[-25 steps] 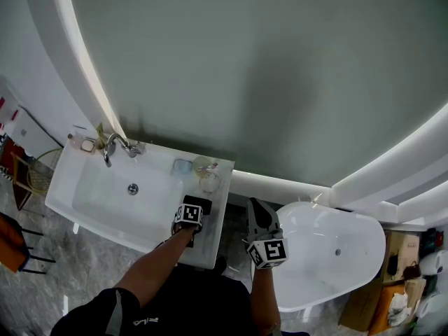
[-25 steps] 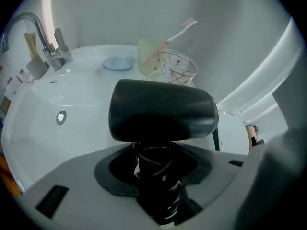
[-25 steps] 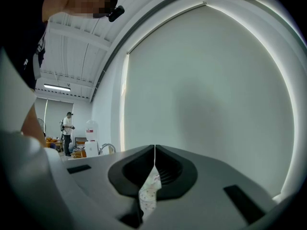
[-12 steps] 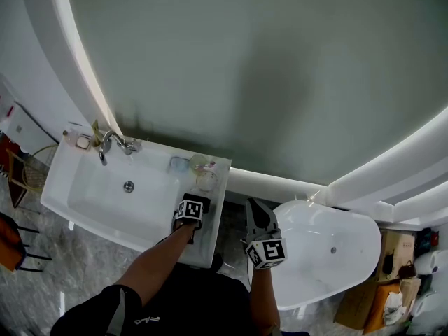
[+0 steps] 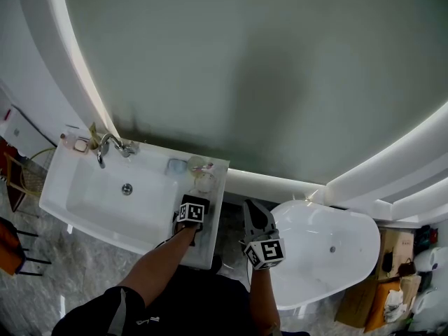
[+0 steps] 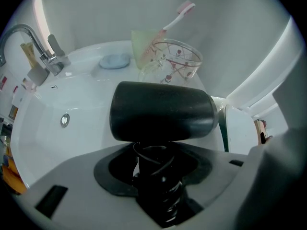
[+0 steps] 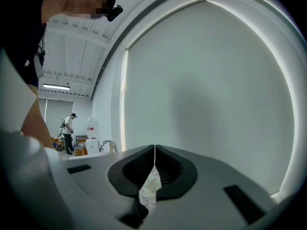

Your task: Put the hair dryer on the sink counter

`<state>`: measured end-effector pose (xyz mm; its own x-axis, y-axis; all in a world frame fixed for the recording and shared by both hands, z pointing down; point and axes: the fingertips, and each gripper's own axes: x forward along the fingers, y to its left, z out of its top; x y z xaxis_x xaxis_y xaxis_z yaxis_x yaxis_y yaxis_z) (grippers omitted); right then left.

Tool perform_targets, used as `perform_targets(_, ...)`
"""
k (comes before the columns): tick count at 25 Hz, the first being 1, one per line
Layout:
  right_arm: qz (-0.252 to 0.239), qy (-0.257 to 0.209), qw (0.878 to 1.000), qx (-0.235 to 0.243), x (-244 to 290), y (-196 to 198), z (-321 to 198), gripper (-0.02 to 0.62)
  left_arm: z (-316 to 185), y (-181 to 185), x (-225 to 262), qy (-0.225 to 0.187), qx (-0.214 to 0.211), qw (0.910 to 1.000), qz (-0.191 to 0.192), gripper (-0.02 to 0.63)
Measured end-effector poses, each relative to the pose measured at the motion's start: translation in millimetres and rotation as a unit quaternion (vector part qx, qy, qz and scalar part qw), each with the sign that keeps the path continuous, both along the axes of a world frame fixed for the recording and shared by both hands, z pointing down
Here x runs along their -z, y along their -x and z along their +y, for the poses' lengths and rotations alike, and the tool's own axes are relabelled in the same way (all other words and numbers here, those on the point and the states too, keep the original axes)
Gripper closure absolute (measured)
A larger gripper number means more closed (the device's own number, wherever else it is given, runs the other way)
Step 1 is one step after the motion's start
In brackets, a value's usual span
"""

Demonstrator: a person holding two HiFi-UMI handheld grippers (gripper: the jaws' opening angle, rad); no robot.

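The left tool (image 6: 156, 159) was clamped on the handle of the black hair dryer (image 6: 163, 111), over the right end of the white worktop (image 6: 81, 56) beside the basin (image 6: 72, 114). The barrel hid the surface beneath, and in the head view the marker cube covered most of the dryer, so contact could not be told. Just behind stood a flower-printed glass cup (image 6: 175, 61), a pink toothbrush (image 6: 180, 11), a blue soap (image 6: 115, 60) and, farther left, the faucet (image 6: 29, 40). The right tool (image 7: 154, 150) hung beside the bathtub (image 5: 329, 250), jaws together, with an unidentifiable speckled white scrap at their seam.
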<state>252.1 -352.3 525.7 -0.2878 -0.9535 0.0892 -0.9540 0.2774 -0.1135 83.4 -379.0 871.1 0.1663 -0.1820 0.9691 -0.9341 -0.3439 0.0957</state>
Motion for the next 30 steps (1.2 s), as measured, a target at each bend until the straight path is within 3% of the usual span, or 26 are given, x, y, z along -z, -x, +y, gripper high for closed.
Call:
perform_targets(6, -0.001, 0.001, 1.000, 0.005, 0, 3, -2, 0.565, -3, 0, 1, -0.002, 0.004, 0.9999, 0.011, 0.364)
perform_targets(10, -0.002, 0.006, 1.000, 0.009, -2, 6, -3, 0.565, -2, -3, 6, 0.011, 0.011, 0.9986, 0.051, 0.316)
perform_targets(16, 0.001, 0.003, 1.000, 0.021, 0, 16, -6, 0.565, 0, 4, 32, -0.006, 0.024, 0.9934, 0.112, 0.304)
perform_targets(19, 0.002, 0.004, 1.000, 0.029, 0, 23, -8, 0.565, -3, 2, 56, -0.034, 0.027, 0.9885, 0.145, 0.302)
perform_targets(22, 0.002, 0.005, 0.999, 0.037, -1, 32, -10, 0.565, -12, 9, 84, -0.088, 0.019, 0.9827, 0.162, 0.302)
perform_targets(26, 0.001, 0.007, 0.999, 0.042, -2, 37, -12, 0.565, -29, 22, 130, -0.163, 0.027, 0.9636, 0.210, 0.302)
perform_targets(28, 0.000, 0.005, 0.999, 0.041, -1, 37, -12, 0.565, -41, 34, 161, -0.218, 0.029, 0.9478, 0.231, 0.302)
perform_targets(30, 0.002, 0.003, 0.999, 0.038, 1, 37, -12, 0.565, -52, 48, 197, -0.284, 0.029, 0.9263, 0.246, 0.299)
